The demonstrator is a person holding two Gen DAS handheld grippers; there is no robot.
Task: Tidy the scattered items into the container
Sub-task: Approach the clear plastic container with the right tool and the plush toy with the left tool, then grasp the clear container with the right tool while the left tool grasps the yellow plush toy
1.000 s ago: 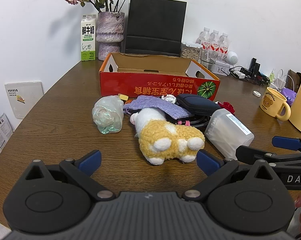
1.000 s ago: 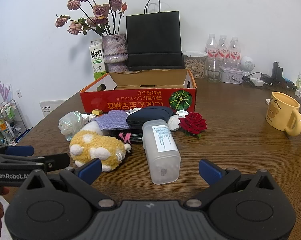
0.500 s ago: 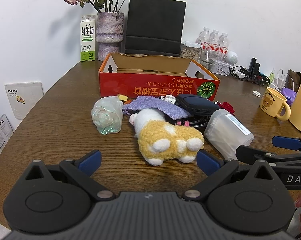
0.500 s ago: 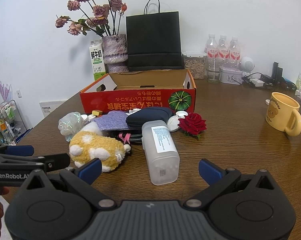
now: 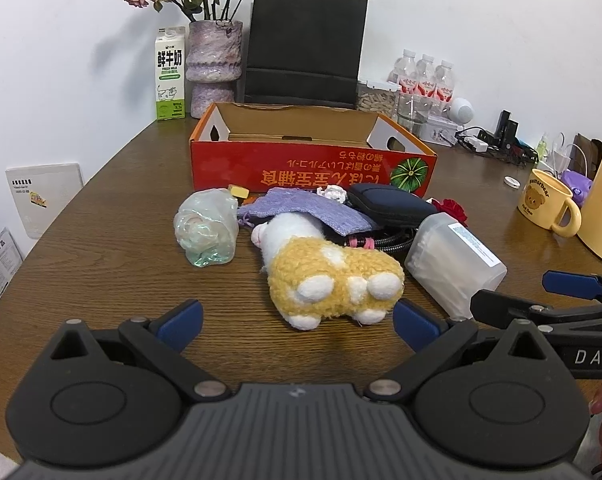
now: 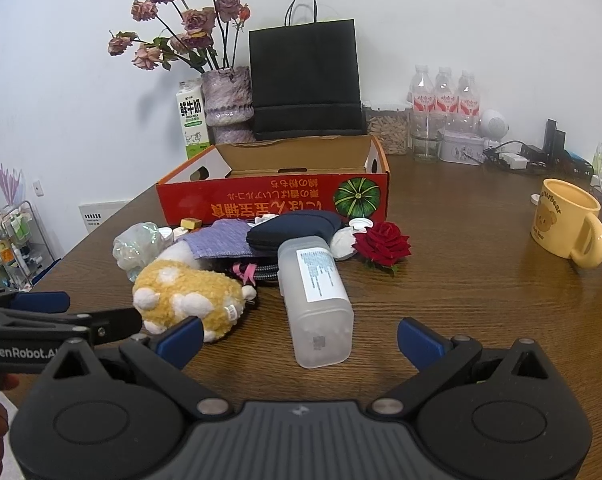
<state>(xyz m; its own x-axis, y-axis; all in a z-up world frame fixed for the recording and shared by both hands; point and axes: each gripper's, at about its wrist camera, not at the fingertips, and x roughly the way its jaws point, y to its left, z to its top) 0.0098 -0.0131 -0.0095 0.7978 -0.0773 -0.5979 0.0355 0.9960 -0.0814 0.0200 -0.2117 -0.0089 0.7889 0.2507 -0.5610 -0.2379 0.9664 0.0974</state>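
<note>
Both grippers, left gripper (image 5: 297, 318) and right gripper (image 6: 301, 338), hovered with jaws spread (nothing held); next, pinching the plush toy (image 5: 333, 280) at frame centre for the cardboard box (image 5: 313, 168).

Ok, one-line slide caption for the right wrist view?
Open right claw faces a frosted plastic container lying before the red cardboard box.

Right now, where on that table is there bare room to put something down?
Bare wood lies between the red rose and the yellow mug, and left of the clear wrapped bundle. The pile before the red box, around the plush toy, is crowded.
</note>
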